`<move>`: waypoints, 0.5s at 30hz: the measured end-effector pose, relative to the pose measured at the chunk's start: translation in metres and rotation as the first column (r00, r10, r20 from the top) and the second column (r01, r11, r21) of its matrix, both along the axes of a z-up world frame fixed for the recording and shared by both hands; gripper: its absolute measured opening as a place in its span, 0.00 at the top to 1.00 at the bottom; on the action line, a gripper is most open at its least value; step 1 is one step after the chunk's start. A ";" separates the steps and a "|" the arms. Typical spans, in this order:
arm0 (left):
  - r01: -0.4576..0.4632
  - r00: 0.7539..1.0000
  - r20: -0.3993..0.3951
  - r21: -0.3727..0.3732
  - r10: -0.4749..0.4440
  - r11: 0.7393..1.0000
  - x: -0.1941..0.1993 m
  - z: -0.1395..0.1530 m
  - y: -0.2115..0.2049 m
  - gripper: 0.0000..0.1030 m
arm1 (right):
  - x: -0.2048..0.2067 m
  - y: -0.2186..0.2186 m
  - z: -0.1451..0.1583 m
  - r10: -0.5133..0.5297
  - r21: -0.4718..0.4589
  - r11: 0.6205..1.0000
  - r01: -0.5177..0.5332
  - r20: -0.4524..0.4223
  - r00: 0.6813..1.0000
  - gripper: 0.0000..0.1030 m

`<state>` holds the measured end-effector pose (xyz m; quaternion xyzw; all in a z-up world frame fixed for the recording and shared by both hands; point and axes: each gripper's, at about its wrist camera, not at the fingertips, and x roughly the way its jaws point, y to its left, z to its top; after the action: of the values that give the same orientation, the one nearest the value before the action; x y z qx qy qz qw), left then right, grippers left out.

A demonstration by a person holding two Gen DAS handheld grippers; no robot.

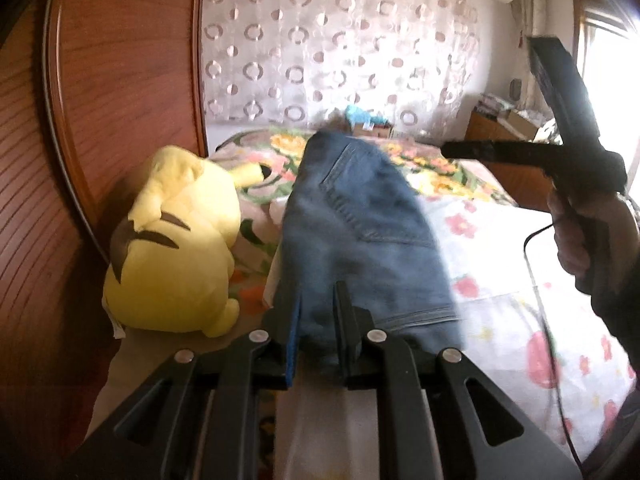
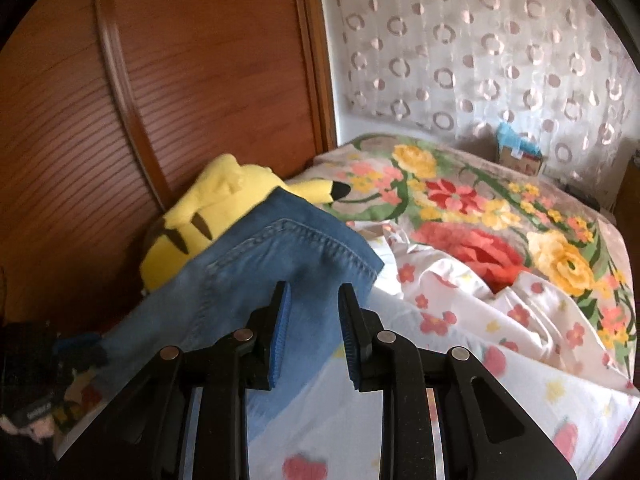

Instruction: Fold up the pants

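Left claw (image 1: 316,312): fingers clenched on the blue jeans (image 1: 360,232), denim bunched between the blue pad and the black finger.
Right claw (image 2: 312,320): fingers spread apart, gripping nothing; jeans (image 2: 272,276) lie under and ahead of the gap. In the left wrist view it shows at the right edge (image 1: 560,136), raised above the bed and well apart from the denim.
Right hand (image 1: 580,236): wrapped round the right claw's handle, a thin black cable (image 1: 536,280) hanging below it.
Jeans: on the bed near its head end, stretching away from the left claw, a back pocket with stitching facing up.
Yellow plush toy (image 1: 172,248): just beside the jeans on the bed, against the wooden headboard (image 1: 100,100); from the right wrist view the denim overlaps it.
Bed (image 2: 480,320): white sheet with red and pink flowers near the claws, a floral blanket (image 2: 500,220) toward the far edge.
Beyond the bed: curtain with ring pattern (image 2: 480,60), a cardboard box (image 2: 518,156) at its foot.
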<state>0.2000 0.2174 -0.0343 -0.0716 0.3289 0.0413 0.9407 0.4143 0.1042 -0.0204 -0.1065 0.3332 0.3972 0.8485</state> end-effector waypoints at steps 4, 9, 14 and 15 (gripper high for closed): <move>0.026 0.999 0.041 0.010 -0.027 1.000 -0.019 0.022 -0.018 0.86 | -0.036 -0.030 0.021 -0.010 0.025 1.000 0.009 0.032 0.999 0.78; 0.050 0.996 0.077 0.032 -0.052 0.998 -0.038 0.044 -0.046 0.78 | -0.087 -0.074 0.043 -0.032 0.065 0.998 0.028 0.068 0.997 0.77; 0.085 0.990 0.109 0.055 -0.091 0.995 -0.056 0.061 -0.076 0.74 | -0.132 -0.113 0.054 -0.068 0.069 0.996 0.060 0.115 0.991 0.76; 0.093 0.988 0.116 0.060 -0.099 0.994 -0.060 0.063 -0.082 0.72 | -0.138 -0.120 0.055 -0.076 0.073 0.995 0.068 0.119 0.990 0.76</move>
<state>0.1404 0.1353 0.0292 -0.0322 0.2744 0.0005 0.9611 0.2762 -0.0159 0.0346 -0.0892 0.2705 0.3703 0.8842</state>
